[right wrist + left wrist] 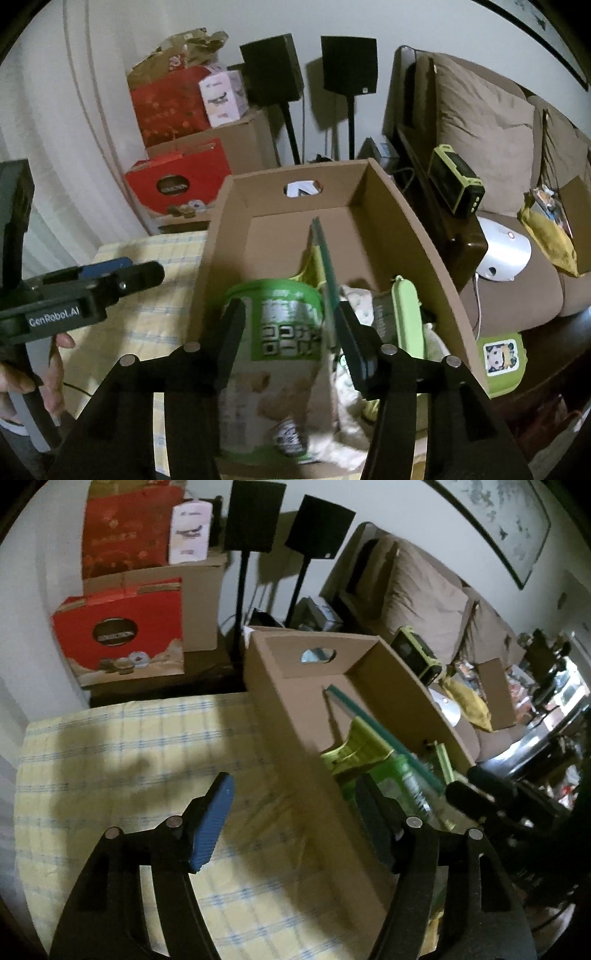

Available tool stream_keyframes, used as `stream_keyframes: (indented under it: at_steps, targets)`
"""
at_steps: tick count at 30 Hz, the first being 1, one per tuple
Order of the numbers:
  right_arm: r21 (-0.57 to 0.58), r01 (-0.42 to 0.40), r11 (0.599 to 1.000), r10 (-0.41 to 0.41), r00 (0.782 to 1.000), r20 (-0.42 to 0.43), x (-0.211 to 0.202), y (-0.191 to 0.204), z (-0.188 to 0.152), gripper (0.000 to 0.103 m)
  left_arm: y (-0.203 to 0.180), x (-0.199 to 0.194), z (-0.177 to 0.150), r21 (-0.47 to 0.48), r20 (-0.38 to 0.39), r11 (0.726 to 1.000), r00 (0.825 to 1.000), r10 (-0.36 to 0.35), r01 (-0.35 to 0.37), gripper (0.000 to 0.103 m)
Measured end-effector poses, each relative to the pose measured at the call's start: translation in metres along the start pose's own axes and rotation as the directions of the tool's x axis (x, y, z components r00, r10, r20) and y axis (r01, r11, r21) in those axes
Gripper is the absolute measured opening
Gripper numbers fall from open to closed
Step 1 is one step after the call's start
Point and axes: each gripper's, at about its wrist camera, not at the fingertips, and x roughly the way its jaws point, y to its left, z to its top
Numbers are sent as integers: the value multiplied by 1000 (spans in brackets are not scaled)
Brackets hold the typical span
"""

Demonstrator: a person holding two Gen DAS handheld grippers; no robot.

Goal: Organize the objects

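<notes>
Cardboard box [417,236] is our landmark. Left of it, over the checked surface [110,746], our left gripper [295,823] has jaws apart, empty. Inside, the green-lidded tub [273,332] lies lengthwise, lid toward the far wall; our right gripper [291,343] hovers, jaws apart. We should lift clear without snagging walls.

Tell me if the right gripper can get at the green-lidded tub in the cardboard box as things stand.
Probably yes. The right gripper is open, its jaws standing either side of the green-lidded tub from above, and the cardboard box has no top. The upright clear sheet beside the right-hand finger could get nudged.
</notes>
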Motion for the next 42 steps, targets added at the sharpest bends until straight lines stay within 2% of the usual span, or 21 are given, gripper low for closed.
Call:
stream_keyframes:
  at_steps: [2, 6, 9, 11, 16, 21, 23, 24, 25, 37, 42]
  targets:
    - [3, -4, 1000, 4, 1000, 11, -3, 4, -3, 56, 5, -8, -8, 10, 17, 1000, 1000, 24, -24, 66]
    - [-4, -12, 1000, 12, 1000, 27, -9, 15, -14, 71, 15, -20, -24, 13, 26, 996, 996, 88, -88, 67]
    - [-13, 2, 1000, -2, 999, 40, -12, 22, -23, 77, 24, -33, -34, -8, 60, 992, 990, 130, -130, 98]
    - [-15, 3, 1000, -2, 999, 45, -13, 25, -28, 79, 28, -44, -40, -16, 92, 990, 986, 140, -139, 99]
    - [-10, 1, 1000, 0, 999, 48, -17, 31, -40, 82, 31, -59, -53, -22, 95, 988, 983, 156, -154, 99]
    - [-8, 19, 1000, -19, 998, 60, -23, 36, -47, 87, 37, -72, -67, -51, 103, 991, 987, 126, -121, 103]
    - [-10, 24, 1000, -23, 998, 64, -26, 38, -50, 92, 38, -78, -73, -56, 116, 992, 986, 118, -112, 103]
    - [-9, 23, 1000, -23, 998, 67, -27, 40, -52, 100, 38, -81, -76, -58, 123, 993, 986, 111, -104, 103]
    - [-8, 27, 1000, -26, 997, 67, -28, 41, -54, 103, 38, -83, -78, -60, 132, 994, 986, 100, -93, 103]
    - [6, 46, 999, -46, 995, 90, -51, 50, -84, 103, 39, -98, -113, -75, 117, 988, 983, 141, -133, 103]
    - [1, 62, 998, -62, 992, 106, -66, 54, -96, 103, 40, -108, -134, -77, 118, 981, 975, 186, -178, 103]
